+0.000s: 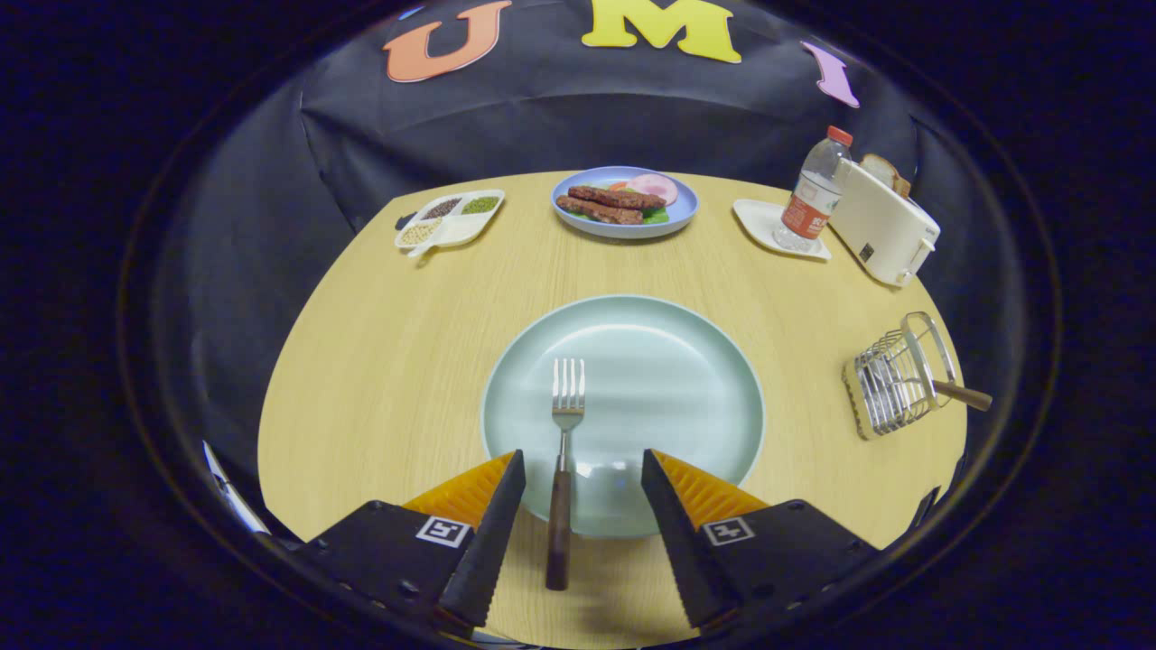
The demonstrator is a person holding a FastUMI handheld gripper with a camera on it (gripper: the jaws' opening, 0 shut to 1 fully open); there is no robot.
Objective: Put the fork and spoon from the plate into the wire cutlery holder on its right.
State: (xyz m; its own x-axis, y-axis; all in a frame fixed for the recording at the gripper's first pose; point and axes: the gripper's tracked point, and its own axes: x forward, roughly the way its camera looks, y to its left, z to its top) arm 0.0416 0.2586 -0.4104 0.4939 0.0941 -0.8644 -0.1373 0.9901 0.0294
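Your gripper (pixel 582 469) sat at the bottom centre of the frame with its jaws wide apart and clamped on nothing. Each finger tapered to a wedge with a serrated inner edge and a ribbed pad behind it. You held the tool low and level, pointing straight across the table.

The fork (pixel 562 469) lay in the gap between the fingers, touching neither. Its dark, smooth handle pointed toward you and overhung the near rim of the plate onto the tabletop; its bright metal tines lay on the plate ahead of the fingertips. The plate (pixel 686 379) was round, pale green and glossy, with a shallow raised rim, at the centre of the frame.

The wire cutlery holder (pixel 894 379) stood at the right of the frame, well apart from the plate. It was a shiny metal basket of thin parallel rods, tilted in this lens. A brown handle (pixel 964 394), presumably the spoon's, protruded from its top toward the right.

The table (pixel 379 361) had a light wood grain with a matte finish. Along its far edge, from upper left to upper right, stood a white divided dish (pixel 449 219) of beans, a blue plate of food (pixel 625 202), a clear plastic bottle (pixel 811 194) on a white tray, and a boxy white toaster (pixel 883 224) holding bread.
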